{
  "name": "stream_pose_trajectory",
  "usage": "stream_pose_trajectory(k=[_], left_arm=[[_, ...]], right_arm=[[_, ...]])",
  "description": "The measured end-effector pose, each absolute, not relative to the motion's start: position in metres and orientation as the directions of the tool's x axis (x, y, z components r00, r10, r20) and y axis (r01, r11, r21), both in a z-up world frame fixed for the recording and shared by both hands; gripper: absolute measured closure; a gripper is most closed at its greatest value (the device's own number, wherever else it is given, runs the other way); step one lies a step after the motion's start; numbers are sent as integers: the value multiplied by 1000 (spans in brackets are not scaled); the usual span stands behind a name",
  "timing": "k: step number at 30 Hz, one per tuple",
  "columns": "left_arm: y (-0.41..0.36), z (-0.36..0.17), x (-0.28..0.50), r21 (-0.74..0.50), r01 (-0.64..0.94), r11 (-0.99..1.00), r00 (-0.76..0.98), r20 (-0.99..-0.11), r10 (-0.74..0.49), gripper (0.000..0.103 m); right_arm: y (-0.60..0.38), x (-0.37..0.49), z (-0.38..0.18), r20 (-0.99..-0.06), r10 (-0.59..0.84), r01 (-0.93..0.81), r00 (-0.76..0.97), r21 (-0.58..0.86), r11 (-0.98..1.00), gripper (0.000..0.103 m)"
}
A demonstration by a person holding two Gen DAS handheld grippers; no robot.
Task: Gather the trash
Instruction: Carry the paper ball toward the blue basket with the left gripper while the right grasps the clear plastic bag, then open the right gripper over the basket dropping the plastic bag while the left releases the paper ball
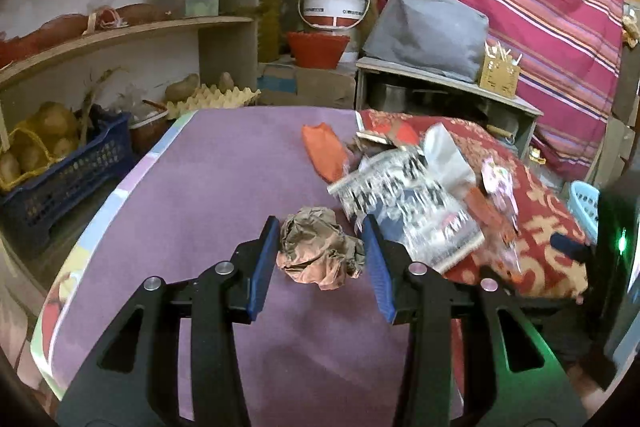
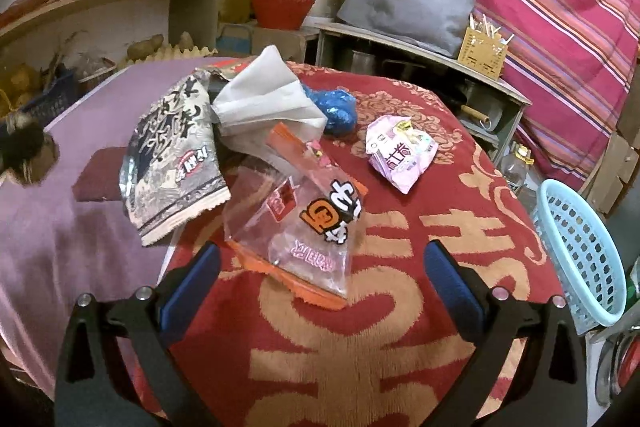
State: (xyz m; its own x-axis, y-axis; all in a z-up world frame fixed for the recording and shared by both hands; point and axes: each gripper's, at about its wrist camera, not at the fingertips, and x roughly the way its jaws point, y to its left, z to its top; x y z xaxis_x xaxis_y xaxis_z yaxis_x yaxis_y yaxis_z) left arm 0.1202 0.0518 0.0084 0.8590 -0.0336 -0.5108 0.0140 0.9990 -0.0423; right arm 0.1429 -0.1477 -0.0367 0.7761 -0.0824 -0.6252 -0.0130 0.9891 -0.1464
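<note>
Left claw (image 1: 322,259) straddles crumpled brown paper ball (image 1: 320,251): ball sits dead centre between blue pads, touching or nearly so, not clearly squeezed, so grip status hard to call. Ball roundish, no real long axis. Right claw (image 2: 322,275) spread wide, holding nothing, clear orange-edged wrapper (image 2: 296,223) just ahead between its tips. Light blue basket (image 2: 580,255) off to its right, so right claw looks nearer drop spot.

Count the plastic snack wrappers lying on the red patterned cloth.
3: black-and-white printed wrapper at the cloth's left edge, clear orange-trimmed wrapper nearest the right gripper, crumpled pink wrapper farther right. More may hide beneath.
</note>
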Motion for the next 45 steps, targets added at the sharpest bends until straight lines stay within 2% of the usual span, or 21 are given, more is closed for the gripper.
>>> stream_pose_trajectory(k=[1,3,4,6,9,12,19,24,30,37,45], left_arm=[[52,11,124,-25,10,1000,865,-502,-21,62],[55,13,131,0,4,1000,877,-480,-3,62],[56,12,133,-8,1,1000,875,-483,-5,62],[59,6,139,-38,-4,999,858,-513,-16,62],[52,4,141,5,-8,1000,861,-509,9,62],[45,5,138,11,7,1000,865,-502,-1,62],[22,16,133,10,12,1000,873,-487,-5,62],[-36,49,132,16,83,996,900,-430,-68,62],[-125,76,137,37,203,979,914,-365,-176,61],[-216,73,149,20,330,944,879,-371,-300,61],[-306,60,152,26,454,891,825,-391,-409,61]], right_arm=[[-147,144,-36,-624,-81,-16,777,-149,989,8],[-147,148,-37,-630,-72,-32,773,-153,988,23],[-146,151,-38,-641,-60,-49,765,-150,987,27],[-150,154,-40,-655,-30,-74,755,-130,989,48],[-159,154,-38,-660,34,-118,750,-82,990,64],[-166,150,-33,-651,71,-154,756,-72,985,72],[-210,130,-3,-606,157,-211,780,-19,977,76],[-270,120,27,-569,182,-202,802,28,979,76],[-354,117,51,-526,99,-90,845,44,995,76],[-453,115,59,-516,-20,59,856,59,997,76],[-512,109,33,-546,-77,161,834,109,981,76]])
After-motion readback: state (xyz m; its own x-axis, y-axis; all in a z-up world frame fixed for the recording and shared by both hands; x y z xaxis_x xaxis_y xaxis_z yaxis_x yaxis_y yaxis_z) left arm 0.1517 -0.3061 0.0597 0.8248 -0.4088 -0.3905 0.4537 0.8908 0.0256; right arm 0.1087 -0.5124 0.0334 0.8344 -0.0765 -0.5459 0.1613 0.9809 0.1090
